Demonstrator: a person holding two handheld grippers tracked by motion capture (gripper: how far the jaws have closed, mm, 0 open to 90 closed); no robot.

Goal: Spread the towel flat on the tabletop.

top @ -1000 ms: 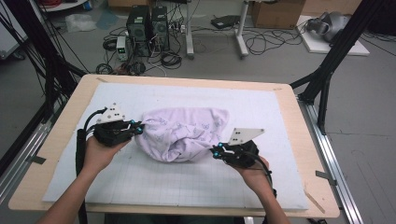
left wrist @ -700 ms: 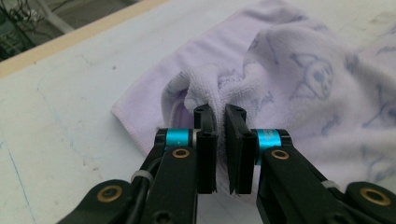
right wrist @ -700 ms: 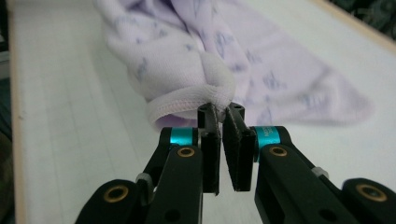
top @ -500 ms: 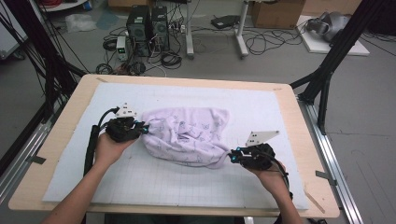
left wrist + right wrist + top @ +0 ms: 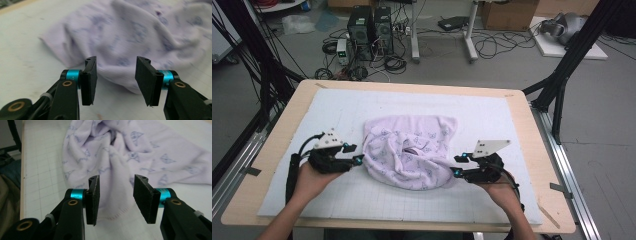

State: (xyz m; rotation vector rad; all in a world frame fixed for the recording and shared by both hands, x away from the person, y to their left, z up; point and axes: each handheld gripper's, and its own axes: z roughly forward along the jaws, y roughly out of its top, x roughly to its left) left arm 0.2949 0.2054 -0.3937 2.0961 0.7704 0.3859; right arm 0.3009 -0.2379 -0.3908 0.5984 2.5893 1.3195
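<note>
**Both tongs parted at the towel's edges**

High view: left gripper and right gripper flanking lilac towel, crumpled mid-mat.

Left gripper view: jaws just opening, gapped, towel hem loose between.

Right gripper view: jaws likewise just opening, stitched edge lying free between.

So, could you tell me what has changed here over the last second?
Both grippers let go: the left gripper and right gripper have just been opening, and the lilac cloth, earlier held up bunched, now lies lower and flatter. The hands moved down. The mat stayed put.
</note>
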